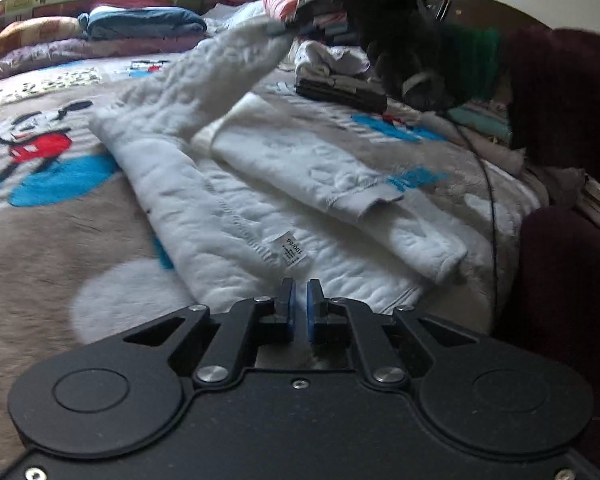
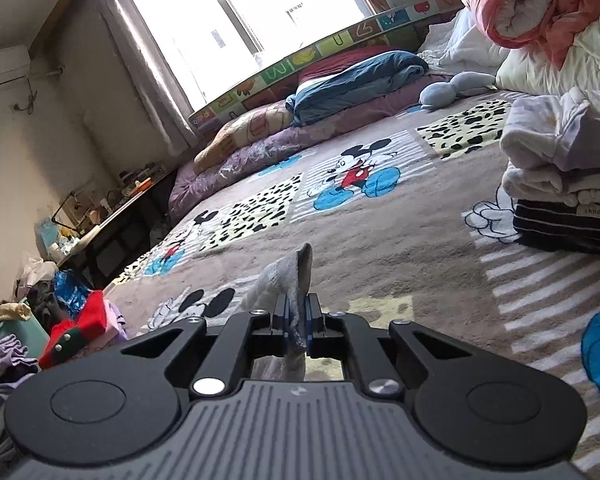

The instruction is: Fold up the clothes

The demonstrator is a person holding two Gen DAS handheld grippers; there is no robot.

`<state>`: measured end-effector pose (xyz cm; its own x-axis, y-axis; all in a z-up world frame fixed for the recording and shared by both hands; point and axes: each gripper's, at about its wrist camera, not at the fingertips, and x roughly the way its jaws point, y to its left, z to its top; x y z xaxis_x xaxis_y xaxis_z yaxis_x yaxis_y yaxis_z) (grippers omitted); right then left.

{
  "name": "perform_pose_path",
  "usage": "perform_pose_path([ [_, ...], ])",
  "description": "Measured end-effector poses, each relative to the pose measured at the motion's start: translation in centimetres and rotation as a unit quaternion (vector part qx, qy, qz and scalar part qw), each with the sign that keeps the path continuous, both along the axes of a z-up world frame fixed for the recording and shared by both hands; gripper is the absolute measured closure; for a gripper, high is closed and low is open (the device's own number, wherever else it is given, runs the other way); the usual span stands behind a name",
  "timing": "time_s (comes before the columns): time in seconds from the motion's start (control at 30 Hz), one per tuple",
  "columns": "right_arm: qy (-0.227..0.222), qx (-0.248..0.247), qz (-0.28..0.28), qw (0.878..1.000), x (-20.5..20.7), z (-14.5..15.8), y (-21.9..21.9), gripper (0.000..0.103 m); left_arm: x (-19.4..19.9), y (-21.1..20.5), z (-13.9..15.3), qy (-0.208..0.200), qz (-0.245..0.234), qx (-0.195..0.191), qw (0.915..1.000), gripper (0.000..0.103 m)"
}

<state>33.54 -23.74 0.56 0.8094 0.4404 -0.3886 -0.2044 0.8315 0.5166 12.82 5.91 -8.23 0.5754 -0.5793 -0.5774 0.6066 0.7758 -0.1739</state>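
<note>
A white quilted sweatshirt [image 1: 228, 208] lies inside out on the cartoon-mouse blanket [image 1: 40, 216], with its size tag [image 1: 290, 254] facing up. One sleeve [image 1: 340, 184] is folded across the body. The other sleeve [image 1: 204, 80] rises off the bed to my right gripper [image 1: 284, 26], held high at the back by a person's gloved hand [image 1: 404, 52]. In the right wrist view the right gripper [image 2: 298, 312] is shut on that sleeve's cuff [image 2: 296, 268]. My left gripper [image 1: 300, 292] sits shut at the sweatshirt's near hem with nothing between its blue pads.
A pile of folded clothes [image 2: 560, 184] stands at the right of the bed, near the raised sleeve. Pillows and rolled bedding [image 2: 352, 80] line the far side under the window. Loose clothes and a basket [image 2: 24, 328] crowd the floor at left.
</note>
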Motion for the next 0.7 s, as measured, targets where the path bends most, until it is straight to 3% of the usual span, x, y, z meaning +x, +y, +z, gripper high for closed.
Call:
perform_pose_path([
  [0.33, 0.02, 0.03, 0.004, 0.999, -2.2, 0.0, -1.0, 0.094, 0.4, 0.4, 0.0, 0.007, -0.005, -0.012, 0.9999, 0.1],
  [0.43, 0.033, 0.052, 0.0, 0.998, -3.6, -0.9, -1.8, 0.094, 0.5, 0.4, 0.1, 0.008, -0.006, -0.013, 0.9999, 0.1],
  [0.6, 0.06, 0.132, -0.034, 0.989, -7.4, -3.4, -3.5, 0.095, 0.8, 0.6, 0.0, 0.014, -0.008, -0.019, 0.9997, 0.1],
  [0.7, 0.092, 0.145, -0.048, 0.984, -8.4, -5.6, -3.9, 0.095, 0.7, 0.7, 0.3, 0.015, -0.013, -0.022, 0.9996, 0.1],
])
